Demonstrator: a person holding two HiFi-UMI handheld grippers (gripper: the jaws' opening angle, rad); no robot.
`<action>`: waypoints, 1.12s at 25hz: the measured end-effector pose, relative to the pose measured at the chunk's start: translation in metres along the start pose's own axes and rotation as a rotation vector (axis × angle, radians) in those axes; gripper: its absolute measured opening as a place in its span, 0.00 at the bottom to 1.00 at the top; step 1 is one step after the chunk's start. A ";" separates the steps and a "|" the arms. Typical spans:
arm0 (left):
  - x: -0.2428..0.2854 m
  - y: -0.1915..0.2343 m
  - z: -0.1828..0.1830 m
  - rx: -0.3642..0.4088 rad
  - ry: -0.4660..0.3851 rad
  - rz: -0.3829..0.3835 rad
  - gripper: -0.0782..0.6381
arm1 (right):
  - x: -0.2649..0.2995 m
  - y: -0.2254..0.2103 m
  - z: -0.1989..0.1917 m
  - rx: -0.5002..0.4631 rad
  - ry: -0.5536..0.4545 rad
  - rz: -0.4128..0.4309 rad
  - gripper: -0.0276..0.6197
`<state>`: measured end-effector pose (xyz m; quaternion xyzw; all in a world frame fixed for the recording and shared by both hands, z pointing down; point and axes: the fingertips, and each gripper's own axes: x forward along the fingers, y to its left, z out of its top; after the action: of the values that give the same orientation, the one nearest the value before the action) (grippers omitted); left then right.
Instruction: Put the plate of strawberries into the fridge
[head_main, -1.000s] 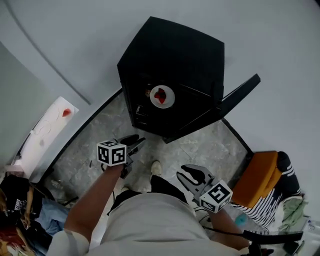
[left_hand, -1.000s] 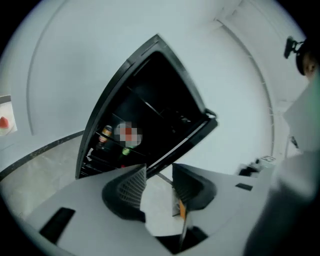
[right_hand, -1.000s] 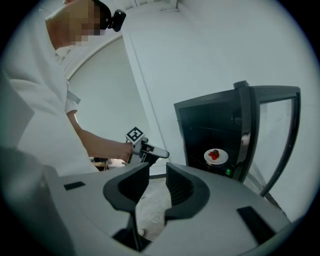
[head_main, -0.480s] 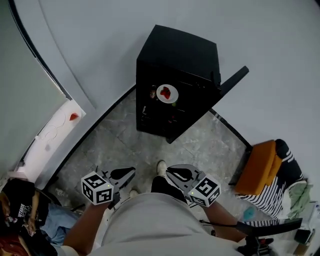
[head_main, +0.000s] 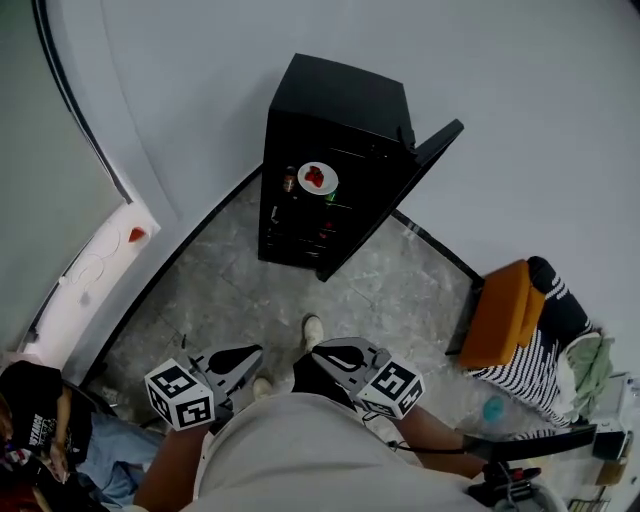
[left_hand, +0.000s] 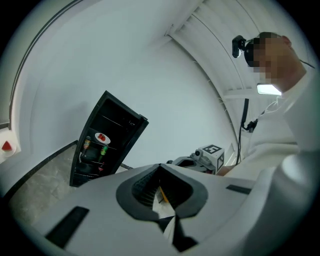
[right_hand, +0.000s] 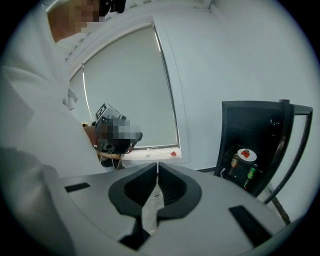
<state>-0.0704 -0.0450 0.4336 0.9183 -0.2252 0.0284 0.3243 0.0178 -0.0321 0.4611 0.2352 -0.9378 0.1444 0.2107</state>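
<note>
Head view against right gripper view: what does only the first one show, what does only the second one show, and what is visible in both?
Only the head view shows the orange seat with a striped cloth next to it, right of the fridge, and the person's shoe. Only the right gripper view shows the camera on the person's head. Both show the black fridge with its door open, the plate of strawberries on a shelf inside, and the right gripper, whose jaws have just been closing with nothing between them.
</note>
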 end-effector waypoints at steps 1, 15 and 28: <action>-0.004 -0.004 -0.001 0.013 0.003 -0.001 0.13 | -0.001 0.005 0.002 -0.004 -0.005 -0.004 0.08; -0.030 -0.023 -0.033 0.059 0.061 0.008 0.13 | -0.002 0.048 0.003 -0.038 -0.020 -0.033 0.07; -0.032 -0.033 -0.048 0.061 0.091 0.005 0.13 | -0.004 0.062 0.003 -0.041 -0.040 -0.037 0.07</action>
<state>-0.0802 0.0196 0.4453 0.9249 -0.2116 0.0778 0.3062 -0.0106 0.0208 0.4463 0.2511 -0.9400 0.1162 0.1994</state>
